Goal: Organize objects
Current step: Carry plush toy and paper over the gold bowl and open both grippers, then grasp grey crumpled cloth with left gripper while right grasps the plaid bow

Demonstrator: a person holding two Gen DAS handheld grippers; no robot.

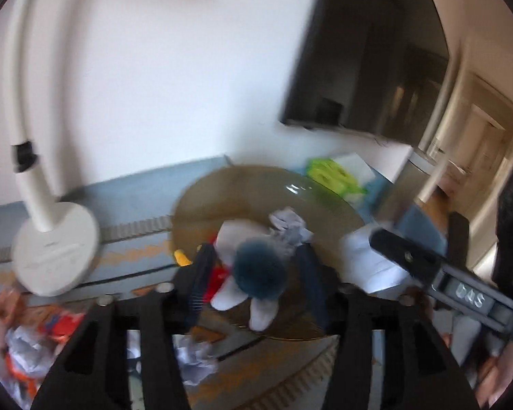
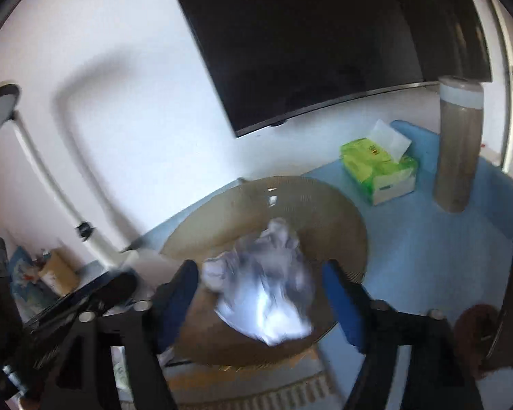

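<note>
1. A round brownish glass tray (image 2: 342, 225) is seen lying on the blue-covered tabletop (image 2: 427, 256), apparently serving as the collecting place for loose items.
2. The left gripper (image 1: 253, 266) is held over the tray with its jaws spread; a soft toy with a dark teal pompom (image 1: 258, 275) and white body lies between them, and no pad is seen pressing on it, so it is judged released rather than held.
3. The right gripper (image 2: 260, 294) is likewise spread, with a crumpled pale cloth (image 2: 266, 283) between the jaws, blurred; contact cannot be told, but a drop onto the tray is judged likely.
4. A green tissue pack (image 2: 376, 167) and a tall cylinder (image 2: 458, 150) are set well apart toward the tabletop's far right corner, clear of the tray.
5. A white lamp base (image 1: 56, 249) stands beside the tray's left edge.
</note>
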